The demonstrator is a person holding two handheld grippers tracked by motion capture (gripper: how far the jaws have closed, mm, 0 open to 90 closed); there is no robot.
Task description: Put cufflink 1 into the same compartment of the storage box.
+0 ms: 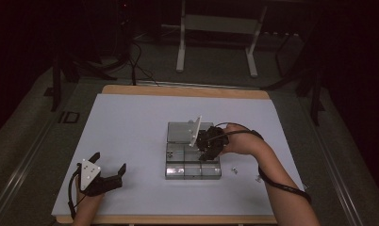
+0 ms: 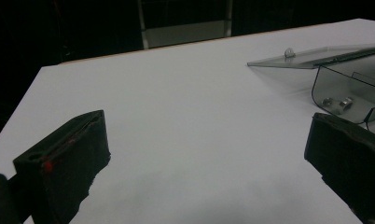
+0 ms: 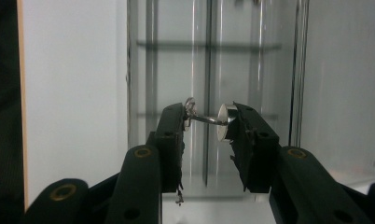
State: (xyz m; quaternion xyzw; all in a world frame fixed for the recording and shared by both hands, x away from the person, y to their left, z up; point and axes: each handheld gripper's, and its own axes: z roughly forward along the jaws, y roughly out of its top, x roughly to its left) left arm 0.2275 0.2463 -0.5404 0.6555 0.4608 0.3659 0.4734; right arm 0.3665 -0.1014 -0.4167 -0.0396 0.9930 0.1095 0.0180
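A clear plastic compartment box stands mid-table with its lid laid open at the far side. Over the box, my right gripper points down, shut on a small metal bolt. In the right gripper view the bolt lies crosswise between the pads of the right gripper, its round head against the right pad, above the box's compartments. At the near left of the table my left gripper rests wide open with nothing between its fingers. In the left gripper view the left gripper faces bare table.
A white sheet covers the wooden table. Two small metal parts lie loose to the right of the box. In the left gripper view a box compartment holds small metal pieces. A white frame stands behind the table.
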